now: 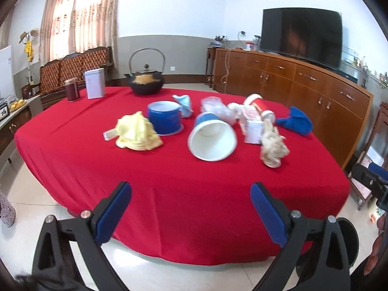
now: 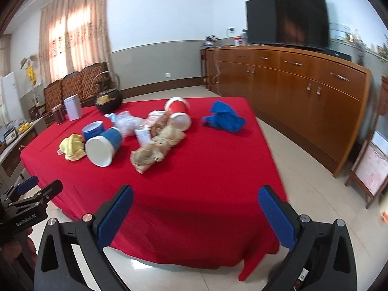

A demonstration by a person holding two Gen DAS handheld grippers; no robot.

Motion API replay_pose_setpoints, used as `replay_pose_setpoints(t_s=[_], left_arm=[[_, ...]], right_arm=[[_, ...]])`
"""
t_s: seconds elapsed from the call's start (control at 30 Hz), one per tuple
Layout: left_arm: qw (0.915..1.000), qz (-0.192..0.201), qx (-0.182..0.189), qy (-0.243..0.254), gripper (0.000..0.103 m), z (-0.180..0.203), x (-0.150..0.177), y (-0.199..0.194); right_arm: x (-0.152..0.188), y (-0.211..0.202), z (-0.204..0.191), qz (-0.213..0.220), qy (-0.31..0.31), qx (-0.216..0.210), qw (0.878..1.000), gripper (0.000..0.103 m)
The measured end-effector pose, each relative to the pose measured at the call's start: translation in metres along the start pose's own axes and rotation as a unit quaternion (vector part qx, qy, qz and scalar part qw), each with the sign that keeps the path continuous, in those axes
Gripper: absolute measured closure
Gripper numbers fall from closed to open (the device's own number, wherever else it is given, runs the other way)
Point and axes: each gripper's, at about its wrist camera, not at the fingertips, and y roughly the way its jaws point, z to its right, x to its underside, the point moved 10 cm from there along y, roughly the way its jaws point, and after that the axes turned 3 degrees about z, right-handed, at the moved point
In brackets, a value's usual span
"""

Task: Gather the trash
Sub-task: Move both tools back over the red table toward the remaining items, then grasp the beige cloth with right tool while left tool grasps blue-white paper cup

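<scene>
Several bits of rubbish lie scattered over the red-clothed desk [image 1: 169, 189], and nothing has been picked up yet. Reading from the left: a crumpled yellow cloth [image 1: 138, 133] touches an upright blue tub [image 1: 165, 117]; next comes a tipped blue-and-white cup [image 1: 212, 140] with its mouth towards us, then a clear plastic wrapper [image 1: 215, 108] and a small carton [image 1: 252, 127], a brown paper wad [image 1: 272, 146] leaning by a fallen red cup [image 1: 257, 104], and a blue rag [image 1: 295, 121] off on its own at the right. The kettle [image 1: 145, 82] and tins at the far edge look like keepers, not trash. To start well, I would go for the nearest loose piece, the paper wad or the tipped cup, coming in low and pinching the soft middle or the rim so it does not roll away. The left hand-held gripper [image 1: 191, 213] hangs short of the desk's near edge, fingers spread wide and carrying nothing. The right hand-held gripper [image 2: 196, 214] does likewise, wide apart, touching nothing.
</scene>
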Motion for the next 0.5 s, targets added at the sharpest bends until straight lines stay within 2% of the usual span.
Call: replay_pose_setpoints(t_s=[0.23, 0.5], left_arm=[[1.0000, 0.000, 0.006, 0.003, 0.011, -0.009, -0.011, 0.028], [0.9997, -0.002, 0.017, 0.018, 0.020, -0.004, -0.028, 0.069]], right_arm=[[-0.016, 0.041, -0.045, -0.005, -0.020, -0.014, 1.000, 0.000], [-0.022, 0.100, -0.063, -0.029, -0.028, -0.023, 0.999, 0.001]])
